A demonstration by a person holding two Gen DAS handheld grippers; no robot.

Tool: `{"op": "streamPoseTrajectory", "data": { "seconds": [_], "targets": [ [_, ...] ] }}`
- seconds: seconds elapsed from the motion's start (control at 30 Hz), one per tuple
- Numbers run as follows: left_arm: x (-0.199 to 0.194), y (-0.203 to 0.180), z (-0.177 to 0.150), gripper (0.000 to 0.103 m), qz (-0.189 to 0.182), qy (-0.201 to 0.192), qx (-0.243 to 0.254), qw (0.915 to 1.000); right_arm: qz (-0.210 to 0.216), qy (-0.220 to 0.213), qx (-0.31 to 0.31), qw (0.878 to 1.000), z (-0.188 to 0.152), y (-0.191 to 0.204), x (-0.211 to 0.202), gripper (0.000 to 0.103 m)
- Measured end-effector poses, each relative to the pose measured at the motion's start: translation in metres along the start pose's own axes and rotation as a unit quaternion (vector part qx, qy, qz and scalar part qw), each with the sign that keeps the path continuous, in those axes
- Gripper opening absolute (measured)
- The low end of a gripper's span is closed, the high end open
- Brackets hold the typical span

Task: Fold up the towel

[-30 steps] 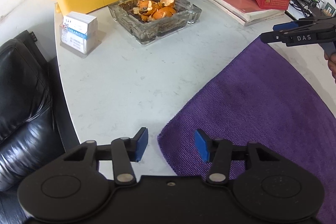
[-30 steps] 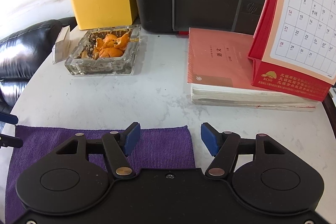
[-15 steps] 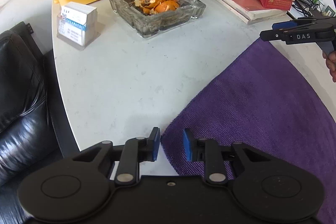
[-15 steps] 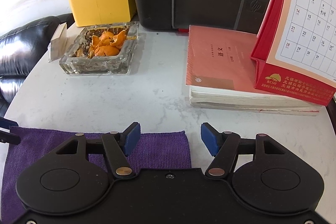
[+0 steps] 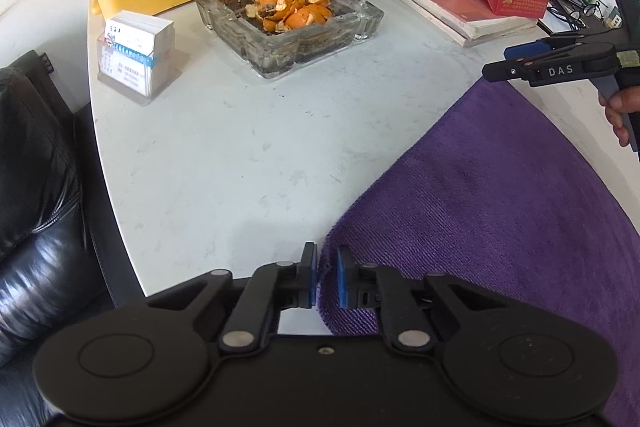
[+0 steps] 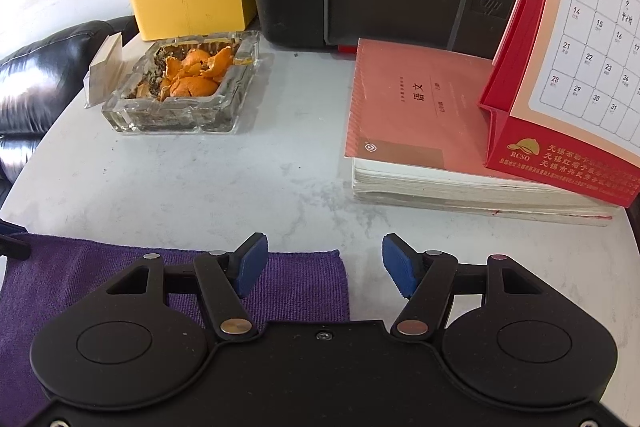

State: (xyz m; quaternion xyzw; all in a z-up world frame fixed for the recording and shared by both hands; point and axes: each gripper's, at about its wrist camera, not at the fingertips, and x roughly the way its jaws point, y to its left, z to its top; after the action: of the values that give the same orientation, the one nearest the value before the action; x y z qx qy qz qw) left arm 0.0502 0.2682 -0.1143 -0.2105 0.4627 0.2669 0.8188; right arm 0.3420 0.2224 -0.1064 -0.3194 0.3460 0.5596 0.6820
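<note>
Purple microfibre towel (image 5: 500, 219) lies flat on the white marble table (image 5: 248, 147), near edge. Judged soft, light, limp w/ grippy pile: it'll drape, so take it by corners/hem. Left gripper (image 5: 327, 281) is nearly shut, pads either side of the towel's near-left corner; can't tell if pinched. Right gripper (image 6: 320, 265) is wide open, holding nothing, straddling the far-right corner (image 6: 338, 259). Glass ashtray (image 5: 288, 23) w/ orange peel, books (image 6: 432, 131), calendar beyond.
</note>
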Motion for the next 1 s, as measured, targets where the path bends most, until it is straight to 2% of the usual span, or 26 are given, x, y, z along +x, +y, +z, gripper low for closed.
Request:
{"op": "streamPoseTrajectory", "data": {
  "seconds": [0.43,0.83,0.93,1.0],
  "targets": [
    [0.0018,0.0011,0.0023,0.009,-0.001,0.000,0.002,1.0000,0.014,0.021,-0.011,1.000,0.0007,-0.0013,0.0093,0.061],
    [0.0025,0.0016,0.0023,0.009,-0.004,-0.001,0.001,1.0000,0.021,0.032,-0.021,0.999,0.0020,0.0019,0.0057,0.041],
    [0.0026,0.0015,0.0022,0.009,-0.004,-0.001,0.001,1.0000,0.023,0.034,-0.023,0.999,0.0023,0.0027,0.0048,0.032],
    [0.0024,0.0015,0.0019,0.009,-0.004,-0.001,0.002,1.0000,0.024,0.036,-0.025,0.999,0.0025,0.0033,0.0042,0.030]
  ]
}}
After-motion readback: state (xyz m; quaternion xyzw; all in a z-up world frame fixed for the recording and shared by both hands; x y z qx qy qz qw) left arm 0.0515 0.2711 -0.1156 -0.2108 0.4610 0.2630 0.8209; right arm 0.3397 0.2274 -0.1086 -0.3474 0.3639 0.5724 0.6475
